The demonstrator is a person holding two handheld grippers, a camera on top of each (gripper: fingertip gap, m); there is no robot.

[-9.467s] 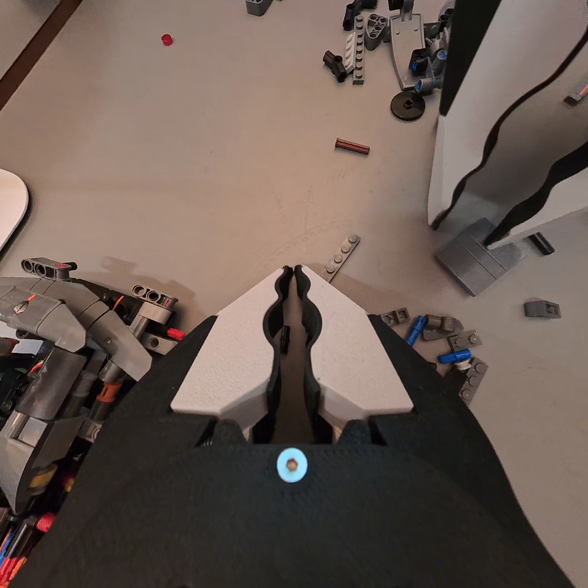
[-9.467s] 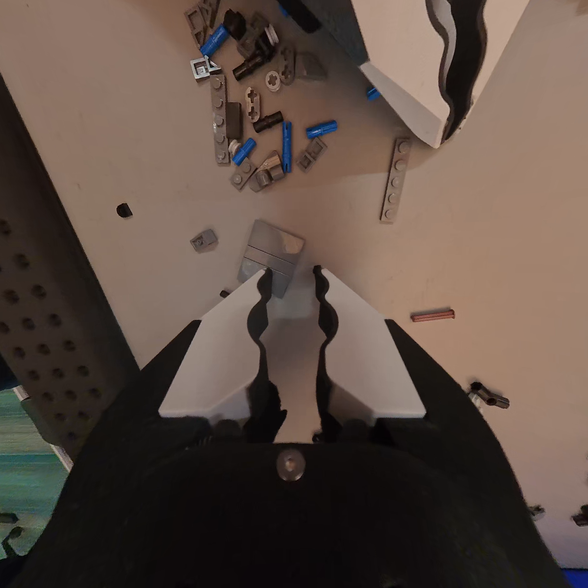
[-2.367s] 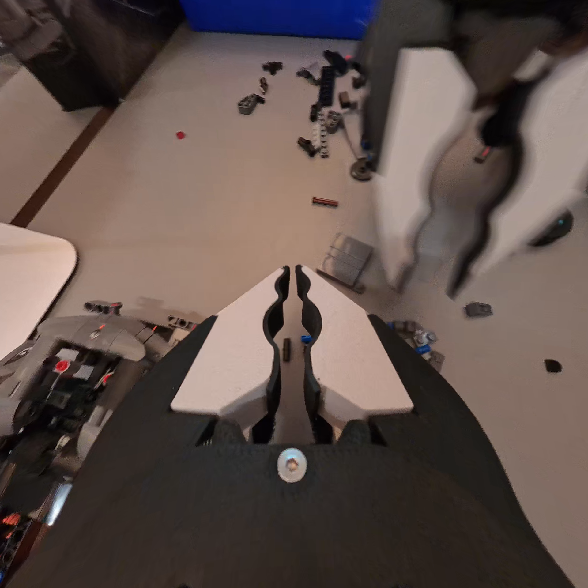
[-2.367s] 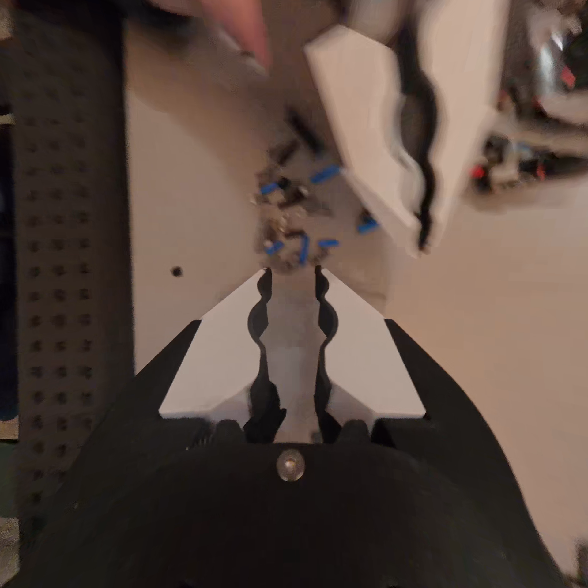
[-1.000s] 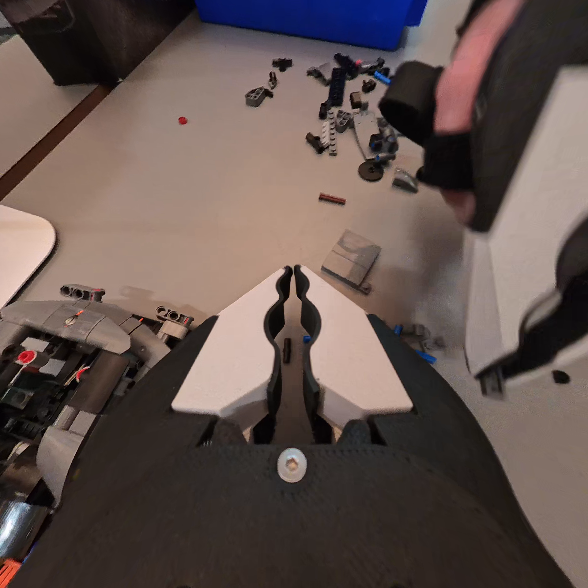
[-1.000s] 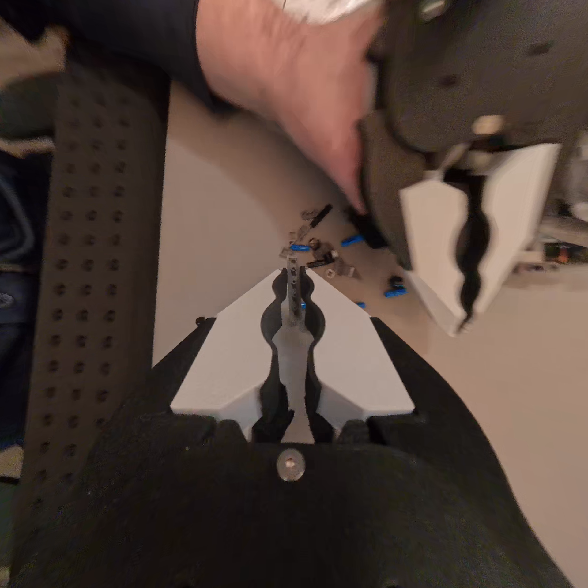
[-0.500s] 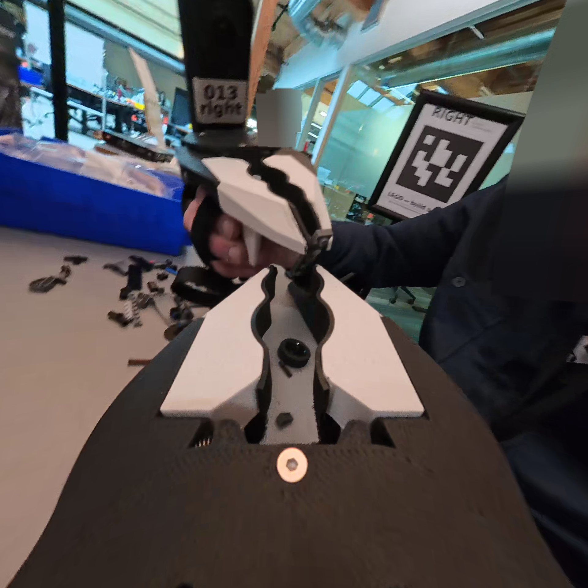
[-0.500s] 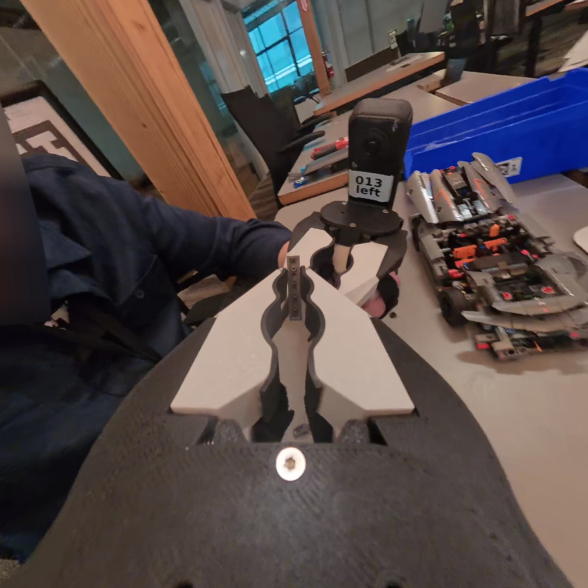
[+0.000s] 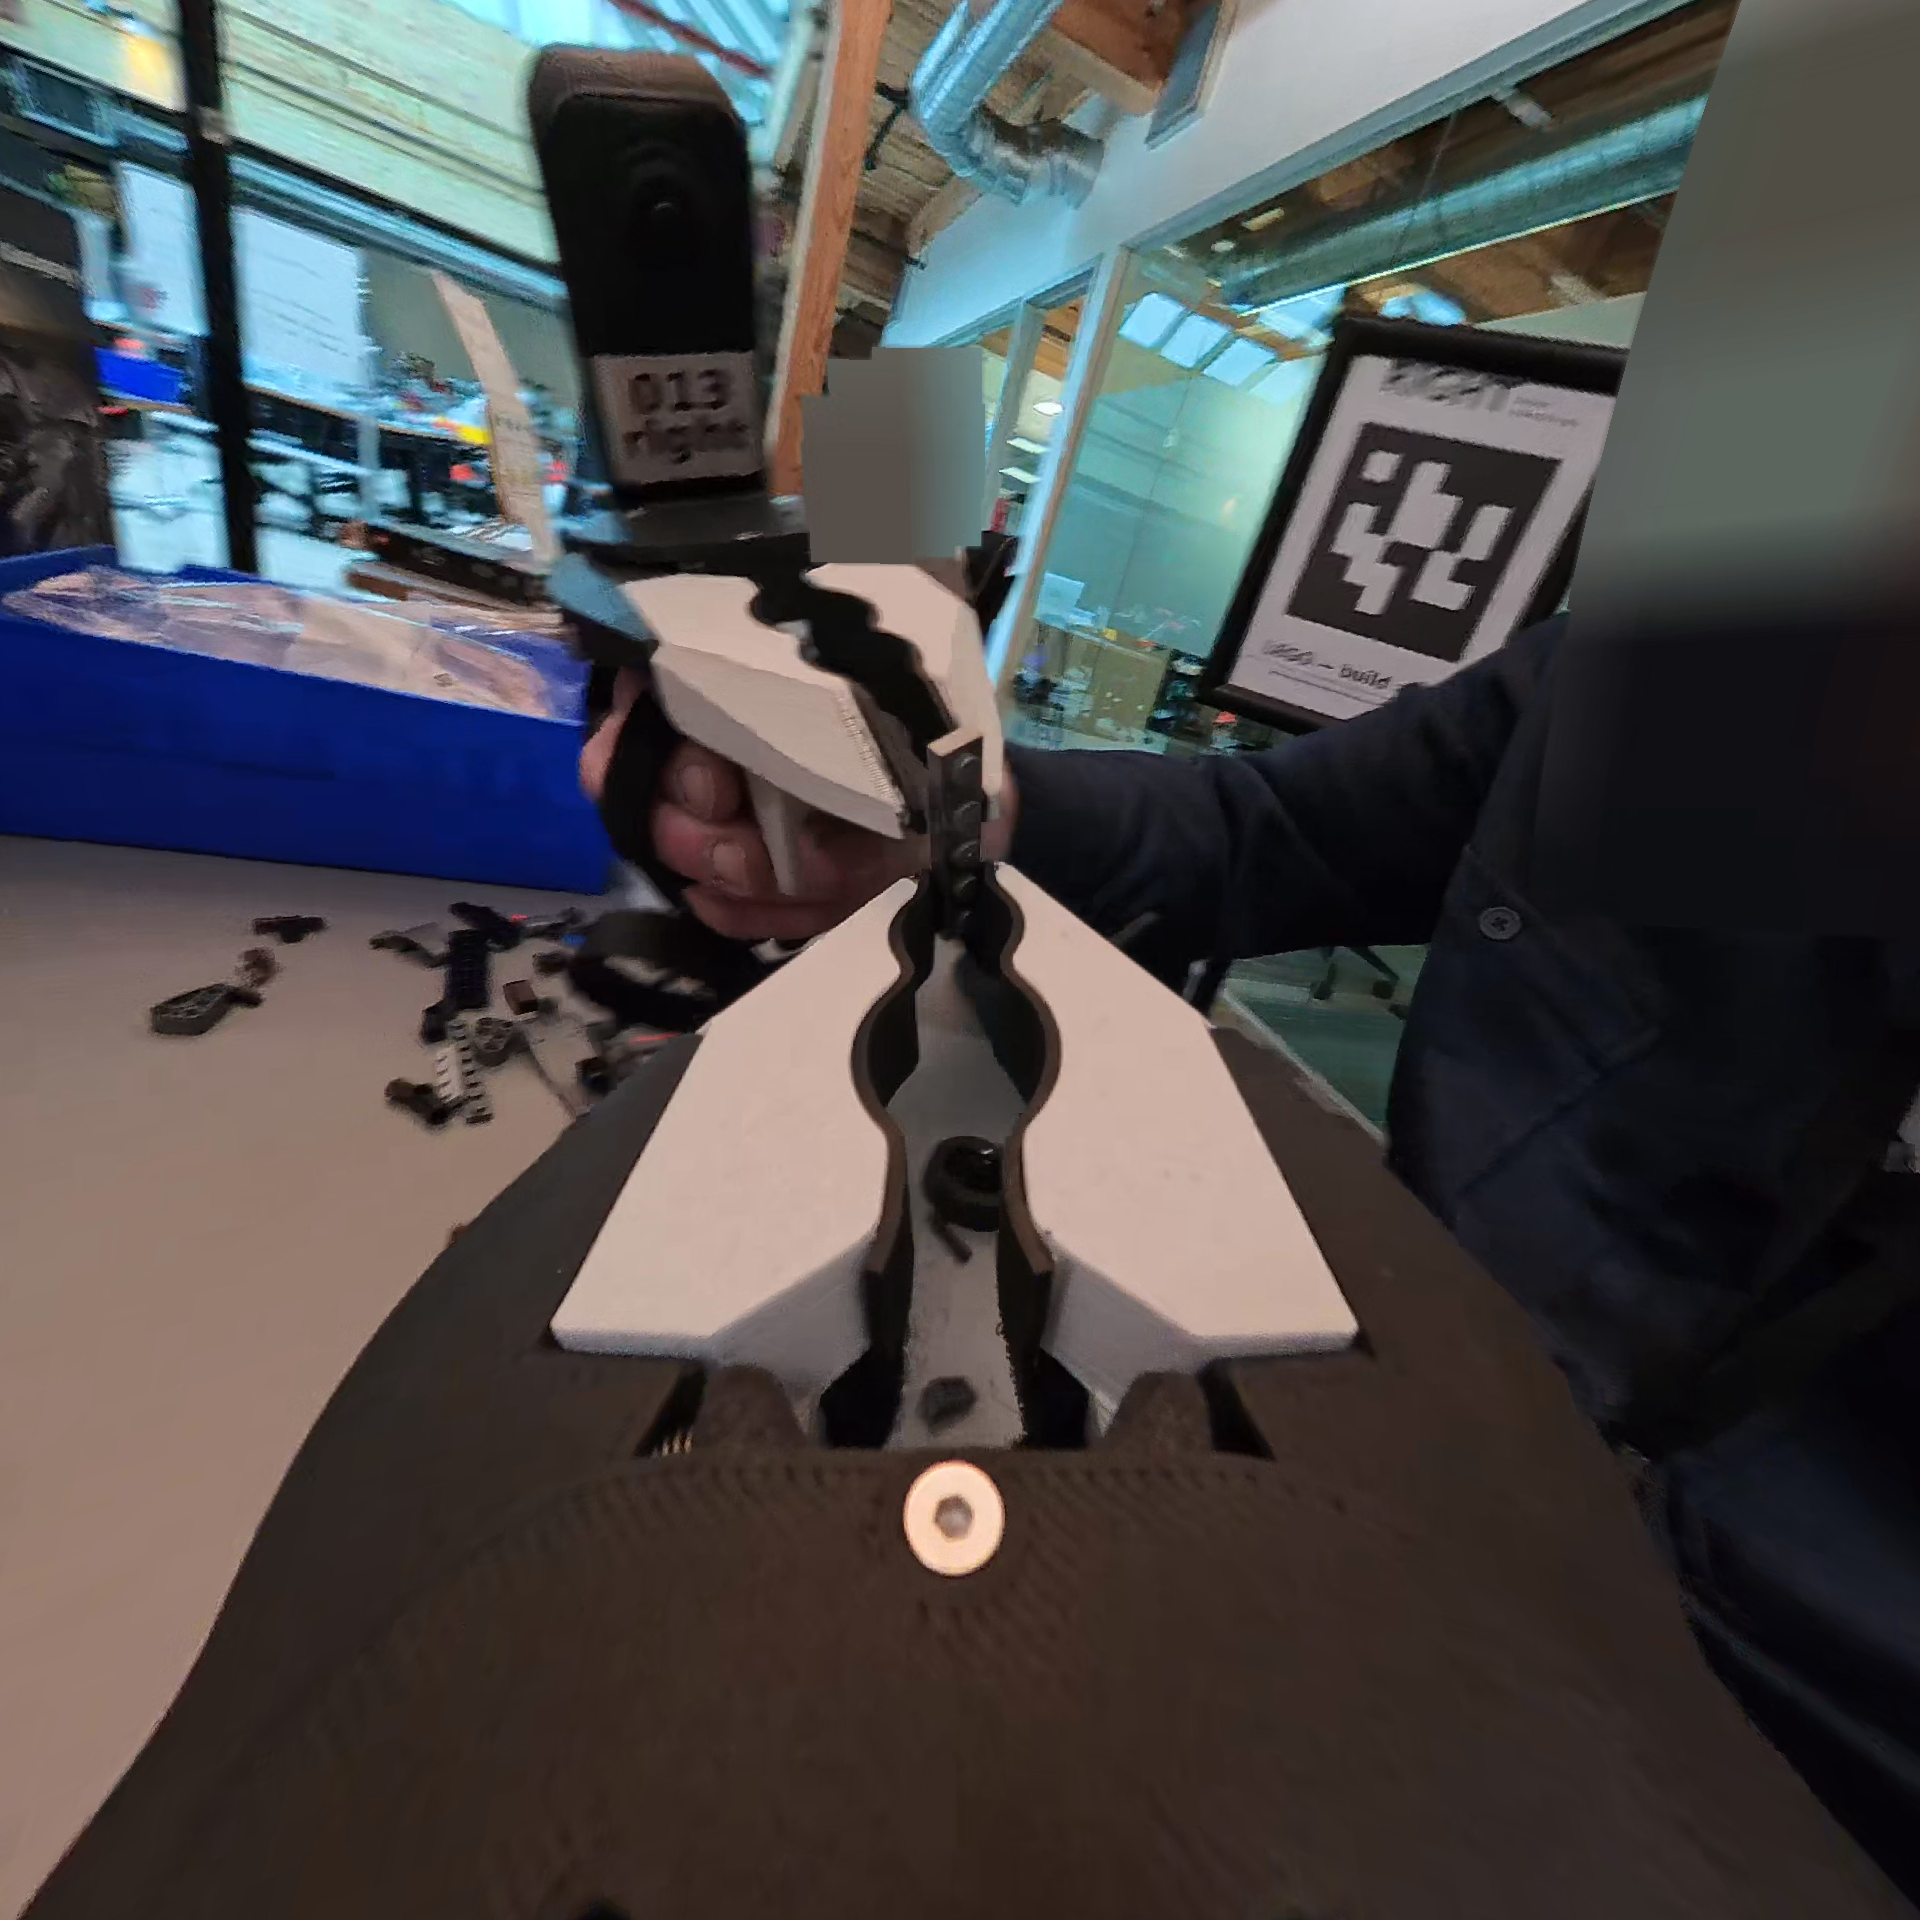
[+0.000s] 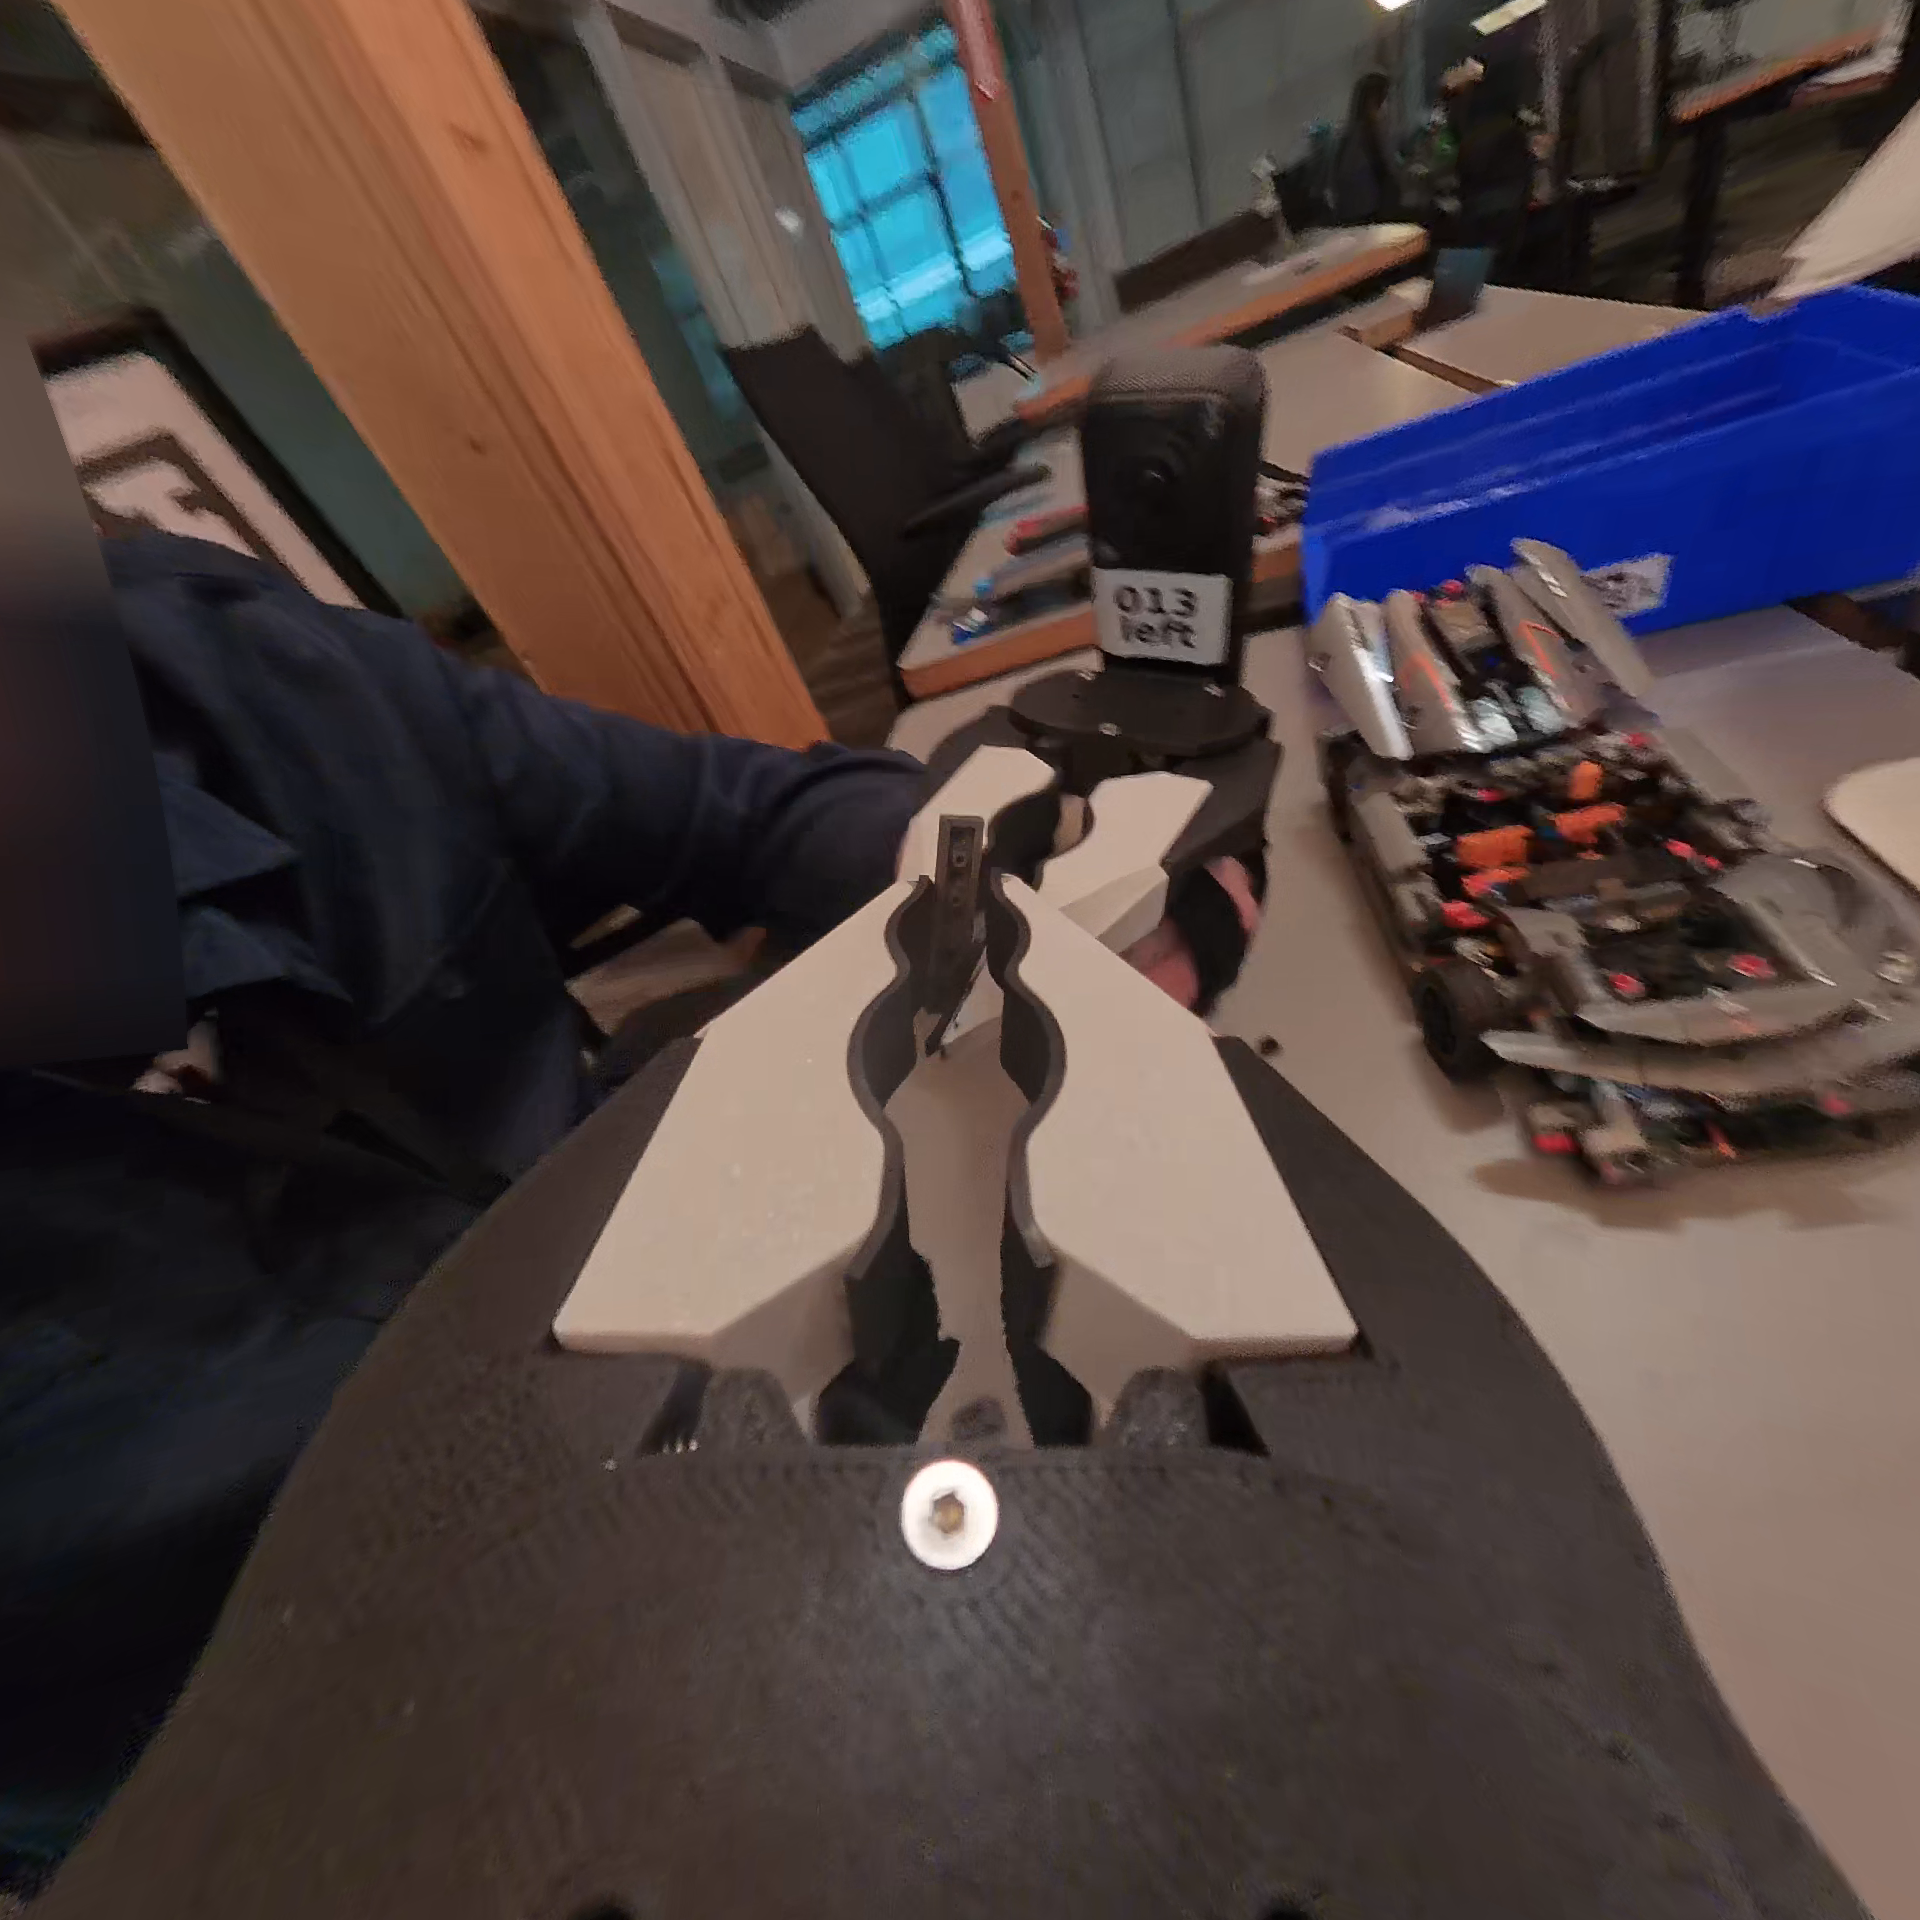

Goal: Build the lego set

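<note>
A white label [image 9: 686,426] sits on the right gripper's camera, another label [image 10: 1161,615] on the left one; a framed sign [image 9: 1423,530] shows a coded square.

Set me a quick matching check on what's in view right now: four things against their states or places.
Things:
1. left claw
2. dark studded plate
3. lego car
4. loose pieces

States or places:
A. scattered on the table in front of the blue bin
B. pinched in the right claw
C. jaws apart, tips beside the plate's end
D. standing on the table, largely built

Pairs: 1-C, 2-B, 3-D, 4-A
</note>
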